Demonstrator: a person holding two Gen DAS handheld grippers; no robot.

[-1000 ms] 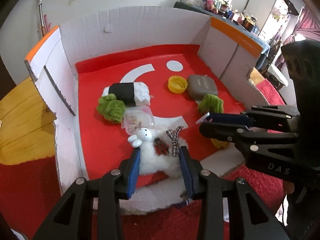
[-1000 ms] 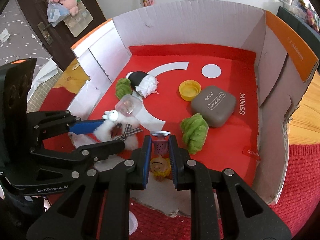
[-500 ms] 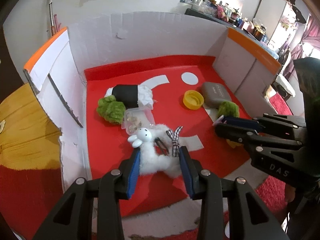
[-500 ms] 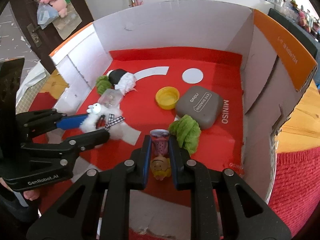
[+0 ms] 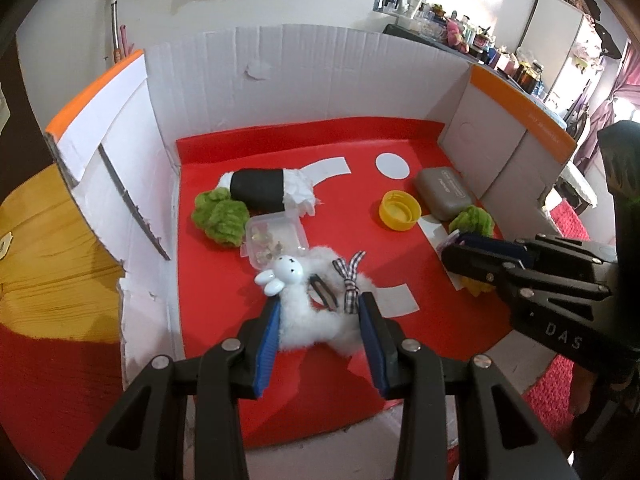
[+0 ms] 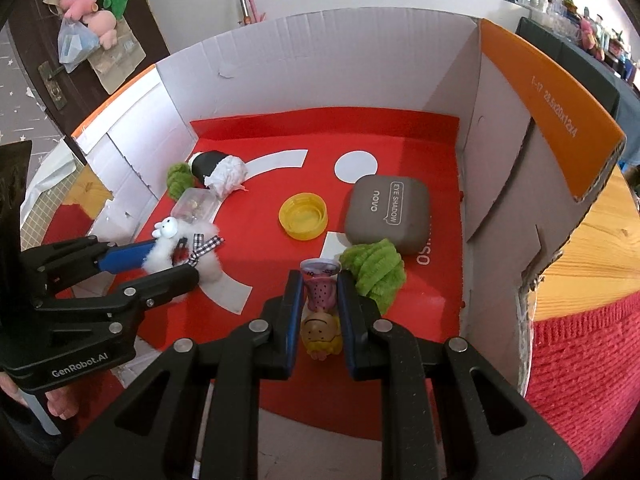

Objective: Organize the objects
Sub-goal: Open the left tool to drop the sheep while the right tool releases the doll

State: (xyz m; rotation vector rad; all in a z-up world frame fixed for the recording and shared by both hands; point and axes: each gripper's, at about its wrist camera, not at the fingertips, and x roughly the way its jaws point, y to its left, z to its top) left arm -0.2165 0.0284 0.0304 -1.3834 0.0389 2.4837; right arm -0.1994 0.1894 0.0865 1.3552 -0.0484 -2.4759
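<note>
- Currently left tongs clamped on fluffy white bunny toy, held over the red box floor.
- Right tongs clamped on small doll figure, head toward the camera.
- Bunny: likely soft, light, compressible; grip the body, not the ribbon.
- Doll: probably rigid, slick; grip mid-torso.

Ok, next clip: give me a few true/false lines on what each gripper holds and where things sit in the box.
1. The left gripper grips a white fluffy rabbit toy. True.
2. The right gripper is empty. False: it is shut on a small doll figure, held head towards the camera.
3. The yellow cap lies open side up on the red floor. True.
4. The grey eye shadow case stands outside the cardboard box. False: it lies inside, near the right wall.
</note>
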